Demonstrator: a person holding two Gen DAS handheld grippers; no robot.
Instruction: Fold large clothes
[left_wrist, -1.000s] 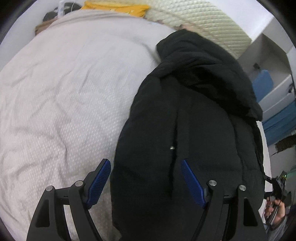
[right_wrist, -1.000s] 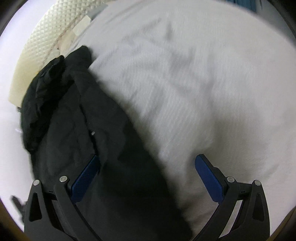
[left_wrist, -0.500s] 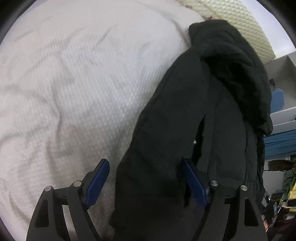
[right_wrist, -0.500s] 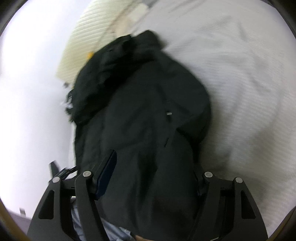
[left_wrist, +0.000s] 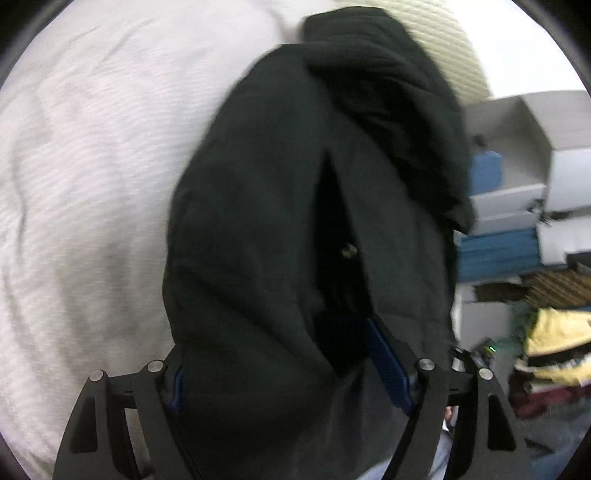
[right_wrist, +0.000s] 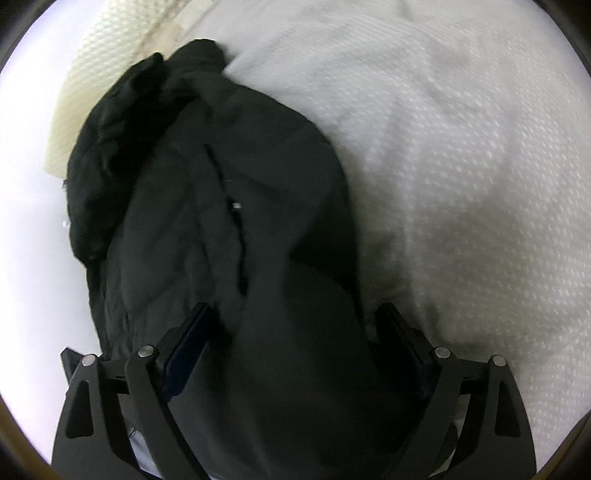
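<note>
A black padded jacket (left_wrist: 266, 206) with a hood lies lengthwise on a white bed, hood at the far end. My left gripper (left_wrist: 280, 365) stands wide open with the jacket's near edge bulging between its blue pads; its left pad is mostly covered by fabric. In the right wrist view the same jacket (right_wrist: 236, 229) fills the middle, and my right gripper (right_wrist: 295, 343) is also open, its fingers straddling the near hem. Neither gripper is pinched tight on the cloth.
The white textured bedcover (left_wrist: 85, 177) spreads to the left, and in the right wrist view (right_wrist: 461, 129) to the right. A cream quilted headboard (left_wrist: 443, 40) is behind the hood. Shelves with blue boxes (left_wrist: 495, 229) and a pile of clothes (left_wrist: 550, 339) stand beside the bed.
Both grippers have moved in over the jacket's near edge, so the fabric now sits between each pair of open fingers. The jacket's near part has bunched up.
</note>
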